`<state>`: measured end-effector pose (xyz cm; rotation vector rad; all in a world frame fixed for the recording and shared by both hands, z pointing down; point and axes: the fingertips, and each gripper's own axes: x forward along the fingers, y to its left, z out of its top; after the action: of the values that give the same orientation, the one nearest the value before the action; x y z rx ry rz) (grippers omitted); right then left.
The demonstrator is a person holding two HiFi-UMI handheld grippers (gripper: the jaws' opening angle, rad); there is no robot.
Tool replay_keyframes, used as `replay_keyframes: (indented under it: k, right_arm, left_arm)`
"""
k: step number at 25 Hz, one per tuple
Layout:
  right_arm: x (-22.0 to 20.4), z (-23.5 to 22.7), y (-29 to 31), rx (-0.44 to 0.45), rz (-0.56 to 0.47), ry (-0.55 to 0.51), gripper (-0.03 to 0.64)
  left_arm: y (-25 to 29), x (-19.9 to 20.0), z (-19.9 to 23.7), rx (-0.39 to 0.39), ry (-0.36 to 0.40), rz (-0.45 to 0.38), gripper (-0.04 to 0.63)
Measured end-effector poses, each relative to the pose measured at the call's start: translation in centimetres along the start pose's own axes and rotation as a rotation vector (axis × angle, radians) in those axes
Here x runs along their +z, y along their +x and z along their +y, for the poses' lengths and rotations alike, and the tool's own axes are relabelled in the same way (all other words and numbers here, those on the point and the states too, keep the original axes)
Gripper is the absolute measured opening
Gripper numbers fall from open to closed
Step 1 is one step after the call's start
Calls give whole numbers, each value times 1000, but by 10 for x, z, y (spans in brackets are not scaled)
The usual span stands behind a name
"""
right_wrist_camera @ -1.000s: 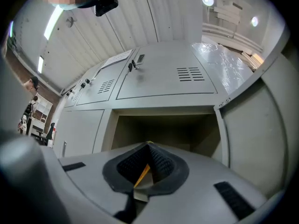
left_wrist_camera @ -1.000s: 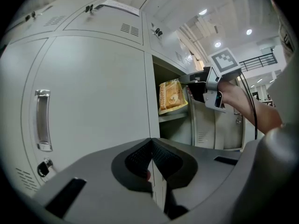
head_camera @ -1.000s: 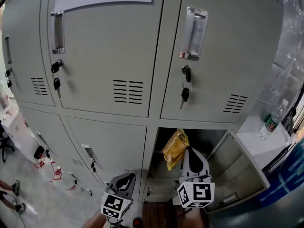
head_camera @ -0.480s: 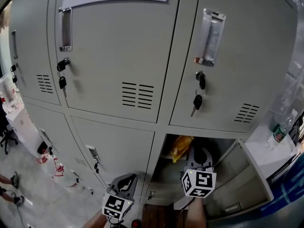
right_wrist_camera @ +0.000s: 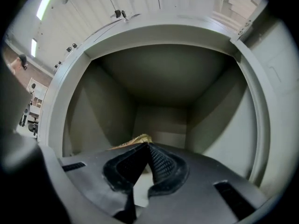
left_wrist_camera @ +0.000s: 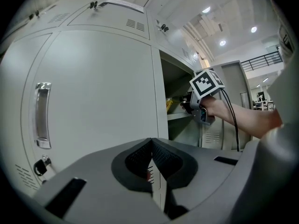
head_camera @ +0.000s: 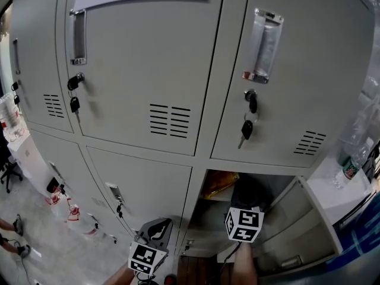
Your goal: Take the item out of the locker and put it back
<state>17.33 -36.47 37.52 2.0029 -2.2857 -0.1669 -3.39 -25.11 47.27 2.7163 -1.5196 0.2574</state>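
Observation:
The open lower locker compartment (head_camera: 205, 218) holds my right gripper (head_camera: 244, 187), which reaches deep inside with its marker cube (head_camera: 243, 224) at the opening. A yellow bag (head_camera: 218, 184) sits at the gripper's tip, over the shelf on the compartment's left side. In the right gripper view the jaws are closed (right_wrist_camera: 147, 144) and the bag's crumpled edge (right_wrist_camera: 136, 139) sticks out just past them, so the gripper is shut on it. My left gripper (head_camera: 155, 230) hangs low outside, in front of the closed door, shut on nothing (left_wrist_camera: 151, 140). From there the right gripper (left_wrist_camera: 190, 102) and the bag (left_wrist_camera: 169, 104) show in the opening.
The compartment's door (head_camera: 297, 215) swings open to the right. Closed locker doors with handles and hanging keys (head_camera: 246, 126) fill the wall above and to the left. A water bottle (head_camera: 350, 168) stands on a white surface at the right. A person's feet (head_camera: 12, 242) show at bottom left.
My right gripper has carried the yellow bag from in front of the opening up and into the compartment. The left gripper has stayed low by the closed door.

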Motion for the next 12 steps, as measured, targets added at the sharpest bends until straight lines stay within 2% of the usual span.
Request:
replay_keyframes:
  k: [12]
  right_arm:
    - [-35,4,-4,-16,73,-21,18]
  left_arm:
    - [2,-7,-3,-13,-8,15,21]
